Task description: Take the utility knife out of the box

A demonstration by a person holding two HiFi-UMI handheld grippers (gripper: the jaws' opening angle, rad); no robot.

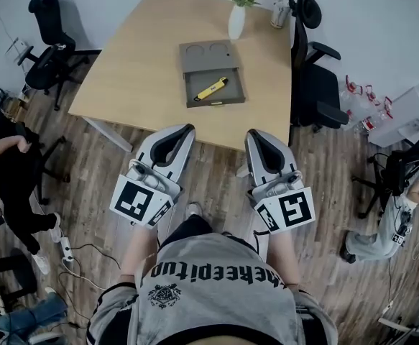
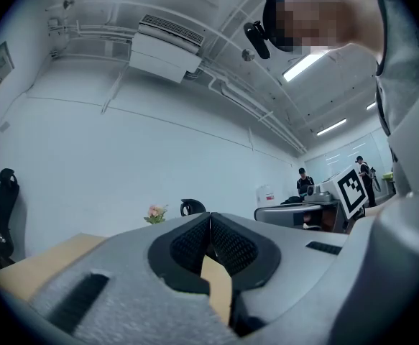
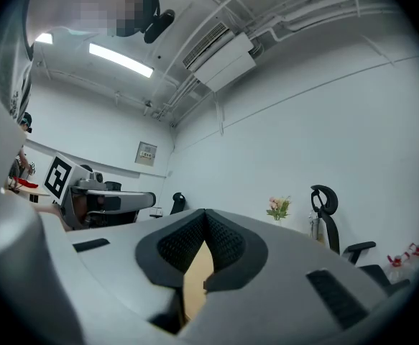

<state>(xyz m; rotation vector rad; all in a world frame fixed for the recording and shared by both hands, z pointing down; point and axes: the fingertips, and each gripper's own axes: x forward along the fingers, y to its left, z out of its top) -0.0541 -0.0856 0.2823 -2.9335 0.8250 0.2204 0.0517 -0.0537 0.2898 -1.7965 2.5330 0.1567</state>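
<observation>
- The left gripper (image 1: 186,129) is seen clenched, jaws pressed together with nothing between them, and it is held just short of the desk's near edge.
- The right gripper (image 1: 253,135) is likewise clenched and empty. It is carried beside the left, and both are pointed towards the desk (image 1: 137,70).
- Farther out, the grey box (image 1: 190,85) is found lying open on the desk, well apart from both grippers and near a white vase (image 1: 236,21) of flowers.
- The yellow utility knife (image 1: 212,89) is spotted lying slantwise inside the box's open compartment, untouched.
- Nothing of the task is judged done yet. The reach across the desk, the opening of a gripper, the grasp on the knife and the lift out of the box are all left.
</observation>
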